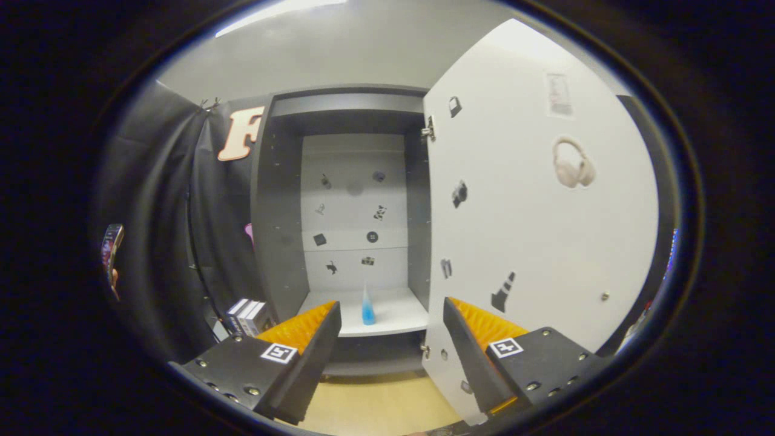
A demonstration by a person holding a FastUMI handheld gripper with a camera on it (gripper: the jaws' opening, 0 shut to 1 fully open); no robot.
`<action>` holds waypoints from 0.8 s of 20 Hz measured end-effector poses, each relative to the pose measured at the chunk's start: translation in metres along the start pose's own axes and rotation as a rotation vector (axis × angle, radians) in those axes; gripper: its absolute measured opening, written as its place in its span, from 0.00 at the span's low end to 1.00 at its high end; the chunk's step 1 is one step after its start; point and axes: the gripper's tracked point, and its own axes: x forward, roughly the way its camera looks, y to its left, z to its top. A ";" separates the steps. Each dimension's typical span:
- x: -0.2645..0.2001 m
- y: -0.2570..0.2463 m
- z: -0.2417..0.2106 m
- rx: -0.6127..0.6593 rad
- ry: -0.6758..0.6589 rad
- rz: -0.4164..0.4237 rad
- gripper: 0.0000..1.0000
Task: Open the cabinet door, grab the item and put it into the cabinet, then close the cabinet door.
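A tall grey cabinet (275, 200) stands ahead with its white door (533, 230) swung wide open to the right, hinged on the cabinet's right side. A small blue bottle with a pale pointed top (367, 309) stands upright on the white bottom shelf (396, 315) inside. My gripper (392, 330) is open, well back from the cabinet, with nothing between its fingers. The bottle shows in the gap between them, farther off. The right finger (469, 357) overlaps the lower edge of the door in the view.
Small stickers dot the cabinet's white back panel (354, 206) and the inside of the door. Several boxes (248, 315) stand on the floor left of the cabinet, by the black cloth wall. A tan floor (381, 406) lies below the fingers.
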 end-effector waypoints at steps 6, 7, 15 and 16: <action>-0.056 -0.056 0.001 0.022 -0.023 -0.173 0.99; -0.061 -0.070 0.001 0.023 -0.031 -0.205 0.99; -0.108 -0.181 0.004 0.075 -0.044 -0.454 0.99; -0.112 -0.194 0.004 0.083 -0.044 -0.480 0.99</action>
